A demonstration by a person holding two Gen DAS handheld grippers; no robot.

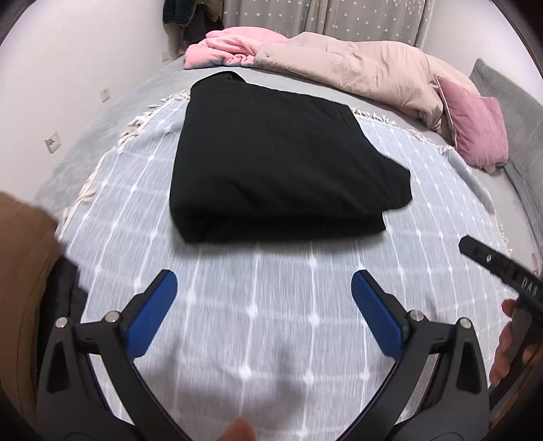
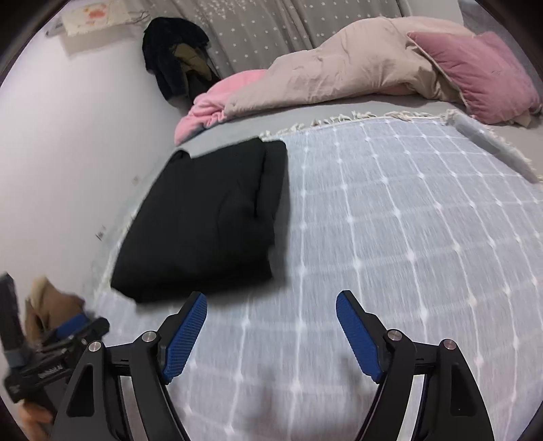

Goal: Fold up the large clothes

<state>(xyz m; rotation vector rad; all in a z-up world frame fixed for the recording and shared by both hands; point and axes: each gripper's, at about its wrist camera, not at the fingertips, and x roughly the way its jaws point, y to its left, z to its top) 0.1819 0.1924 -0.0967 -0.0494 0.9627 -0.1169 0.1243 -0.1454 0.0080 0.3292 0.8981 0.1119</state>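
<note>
garment: black garment (image 1: 271,159) lies folded near blanket (image 1: 271,322) far left corner
step: we judge folding done
grippers: left gripper (image 1: 264,298) and right gripper (image 2: 271,325) released, empty
next: only tidy loose flap

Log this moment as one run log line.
folded black garment flat on grey checked blanket | left gripper open, empty | right gripper open, empty

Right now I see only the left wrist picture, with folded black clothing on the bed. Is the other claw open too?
Observer: Yes, the right claw is open and empty.
Operator: Where is the clothing from there?
Observer: The black clothing lies ahead, to that claw's left, untouched.
Operator: Anything on the wall I miss?
Observer: A pale sheet with orange marks hangs high on the wall.
</note>
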